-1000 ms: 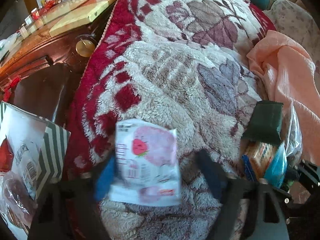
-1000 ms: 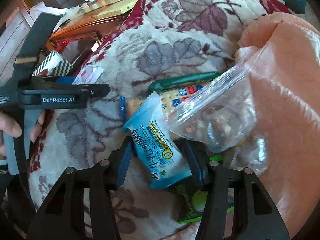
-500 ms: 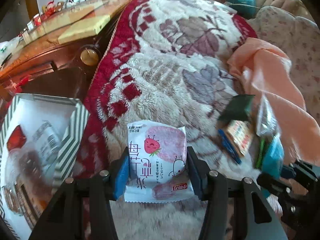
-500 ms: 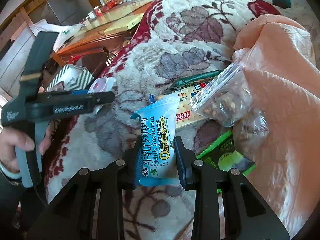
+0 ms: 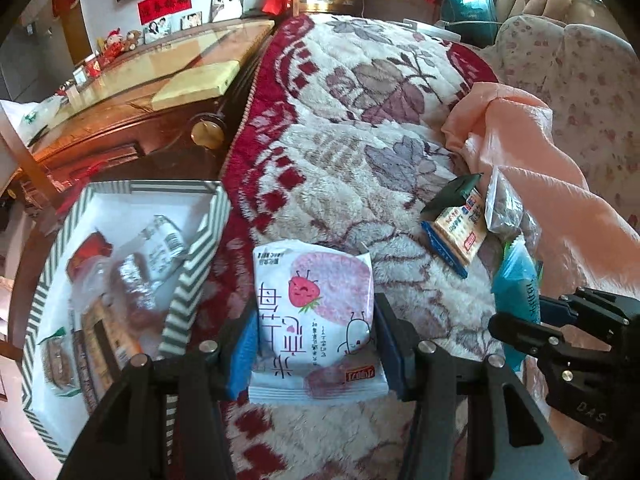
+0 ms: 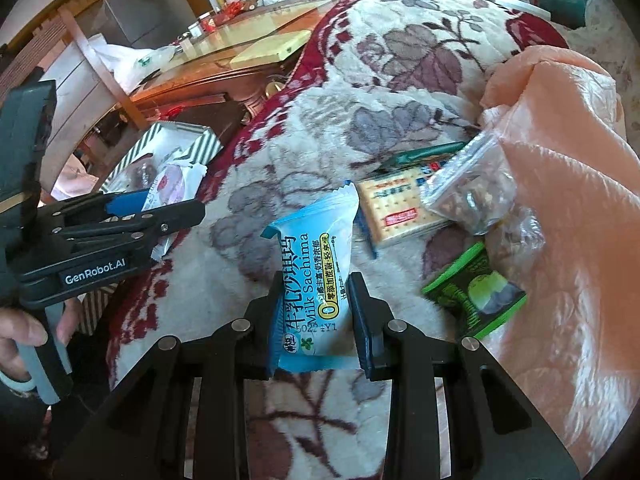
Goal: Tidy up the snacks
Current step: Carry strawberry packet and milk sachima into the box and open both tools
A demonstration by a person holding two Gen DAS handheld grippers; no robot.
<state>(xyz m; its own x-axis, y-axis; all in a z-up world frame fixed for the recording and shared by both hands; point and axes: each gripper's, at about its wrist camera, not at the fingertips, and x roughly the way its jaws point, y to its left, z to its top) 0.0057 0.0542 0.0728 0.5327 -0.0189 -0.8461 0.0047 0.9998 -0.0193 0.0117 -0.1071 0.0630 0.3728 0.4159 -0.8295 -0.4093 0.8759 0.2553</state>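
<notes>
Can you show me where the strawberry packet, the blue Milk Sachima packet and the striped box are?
strawberry packet (image 5: pixel 316 320): left wrist view, middle of its printed face.
blue Milk Sachima packet (image 6: pixel 316 292): right wrist view, middle of its lettered front.
striped box (image 5: pixel 200 264): left wrist view, its striped right wall.

Warm daylight enters from the far right, washing the peach cloth (image 6: pixel 560 168) almost white and putting glare on the glass-topped table (image 5: pixel 132 80). Fisheye bending curves both views toward dark vignetted corners. The striped box's (image 5: pixel 192 280) contents on the near left are motion-smeared.
</notes>
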